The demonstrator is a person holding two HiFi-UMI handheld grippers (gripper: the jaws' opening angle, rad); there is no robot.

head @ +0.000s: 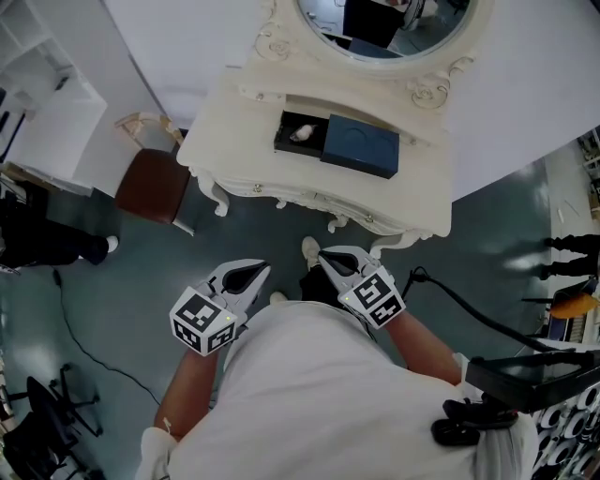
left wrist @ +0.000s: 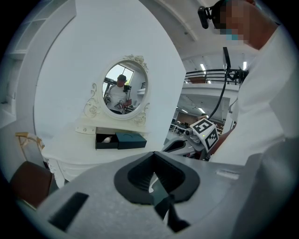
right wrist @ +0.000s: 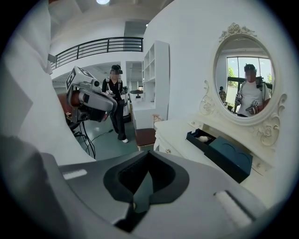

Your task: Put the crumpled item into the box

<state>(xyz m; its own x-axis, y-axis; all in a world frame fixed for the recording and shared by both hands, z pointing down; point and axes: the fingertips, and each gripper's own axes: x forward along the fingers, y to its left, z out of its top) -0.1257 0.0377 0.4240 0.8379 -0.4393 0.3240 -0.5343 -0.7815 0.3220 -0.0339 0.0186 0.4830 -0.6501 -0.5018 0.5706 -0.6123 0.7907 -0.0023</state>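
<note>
White carved dressing table (head: pixel 234 122) stands against the wall, with an oval framed mirror (head: pixel 394 28) at its back. Brown padded stool (head: pixel 155 186) sits just beside one end. Dark rectangular box (head: pixel 280 142) is on the tabletop, its teal lid (head: pixel 361 150) covering the far part. Left gripper (head: pixel 246 277) and right gripper (head: pixel 333 262) are held low, well apart from the table. Both have their jaws pinched together with nothing between them. Small white crumpled item (head: pixel 302 133) lies inside the box's open end, on the stool side.

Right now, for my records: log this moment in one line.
left gripper shut, empty | right gripper shut, empty | crumpled item in box
</note>
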